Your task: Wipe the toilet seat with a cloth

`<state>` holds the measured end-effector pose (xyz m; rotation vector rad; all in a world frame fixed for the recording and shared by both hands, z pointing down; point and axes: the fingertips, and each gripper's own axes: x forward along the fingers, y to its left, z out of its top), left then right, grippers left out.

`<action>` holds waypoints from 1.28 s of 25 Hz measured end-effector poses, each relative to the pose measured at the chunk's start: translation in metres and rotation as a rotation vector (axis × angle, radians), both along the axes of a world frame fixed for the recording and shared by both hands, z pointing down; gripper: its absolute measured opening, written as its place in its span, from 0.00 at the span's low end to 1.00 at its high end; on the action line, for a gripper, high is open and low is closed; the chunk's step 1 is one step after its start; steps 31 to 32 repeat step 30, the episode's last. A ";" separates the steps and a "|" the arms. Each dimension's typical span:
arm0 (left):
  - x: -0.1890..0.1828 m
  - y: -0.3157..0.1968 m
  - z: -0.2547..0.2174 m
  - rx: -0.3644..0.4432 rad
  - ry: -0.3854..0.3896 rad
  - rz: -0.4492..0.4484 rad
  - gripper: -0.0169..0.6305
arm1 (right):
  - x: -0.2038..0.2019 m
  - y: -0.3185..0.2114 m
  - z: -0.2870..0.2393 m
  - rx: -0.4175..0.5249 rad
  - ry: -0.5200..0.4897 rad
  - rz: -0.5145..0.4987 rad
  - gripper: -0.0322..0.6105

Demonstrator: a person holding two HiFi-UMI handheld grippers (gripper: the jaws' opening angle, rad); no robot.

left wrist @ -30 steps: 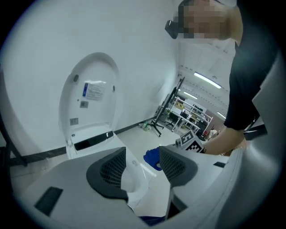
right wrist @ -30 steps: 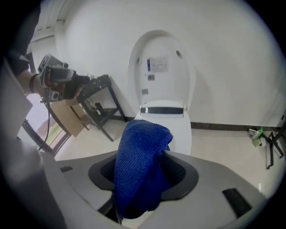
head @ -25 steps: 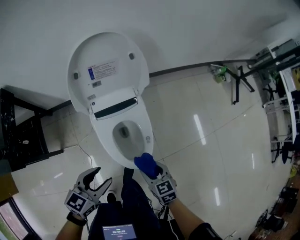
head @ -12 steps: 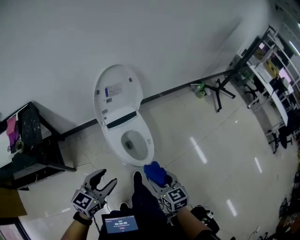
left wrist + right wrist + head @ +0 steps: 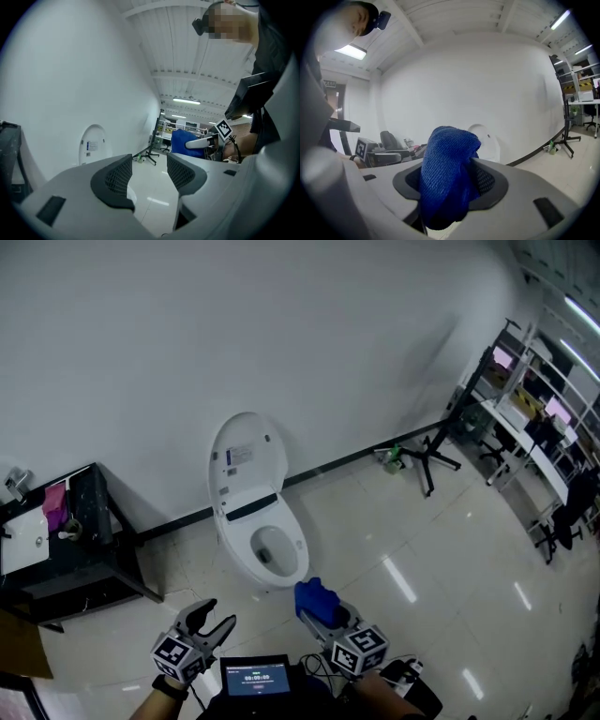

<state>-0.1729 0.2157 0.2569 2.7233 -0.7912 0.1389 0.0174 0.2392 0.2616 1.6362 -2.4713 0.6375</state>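
**Entry: blue cloth, carried off the toilet; contact with the seat broken**

- **Toilet** (image 5: 292, 563): white, lid (image 5: 246, 460) raised against the wall, seat ring down around the bowl. It shows smaller and further up the head view than a second ago, so the person has drawn back from it.
- **Cloth** (image 5: 314, 596): blue, bunched. A second ago it sat at the front edge of the toilet seat; it now hangs in front of the toilet, clear of the rim, over bare floor.
- **Right gripper** (image 5: 323, 611): pinching the cloth. Its own view shows the jaws pressed onto the folded fabric (image 5: 447, 173), which bulges above and below them. It is raised, in front of the toilet and slightly to the right.
- **Left gripper** (image 5: 214, 617): jaws spread with nothing between them; its own view shows only floor and wall through the gap (image 5: 149, 176). It sits in front of the toilet, to the left, as before, and takes no part.
- **Surroundings:** black cabinet (image 5: 84, 549) left of the toilet; tripod stand (image 5: 427, 460) well to its right along the wall.
- **Assessment:** no wiping is under way. The retreat probably marks either the end of the wiping or a pause between passes; the frames cannot settle which. Any further wipe needs the right gripper brought back down to the seat ring.
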 end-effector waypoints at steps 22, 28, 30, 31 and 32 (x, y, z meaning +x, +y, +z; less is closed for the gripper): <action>0.007 0.063 -0.029 0.107 -0.004 -0.048 0.40 | -0.004 0.075 -0.037 0.106 0.019 -0.089 0.42; 0.004 0.068 -0.028 0.100 -0.011 -0.046 0.40 | -0.013 0.076 -0.038 0.103 0.015 -0.110 0.42; 0.000 0.068 -0.019 0.118 -0.030 -0.033 0.40 | -0.015 0.076 -0.039 0.108 0.012 -0.112 0.42; 0.000 0.068 -0.019 0.118 -0.030 -0.033 0.40 | -0.015 0.076 -0.039 0.108 0.012 -0.112 0.42; 0.000 0.068 -0.019 0.118 -0.030 -0.033 0.40 | -0.015 0.076 -0.039 0.108 0.012 -0.112 0.42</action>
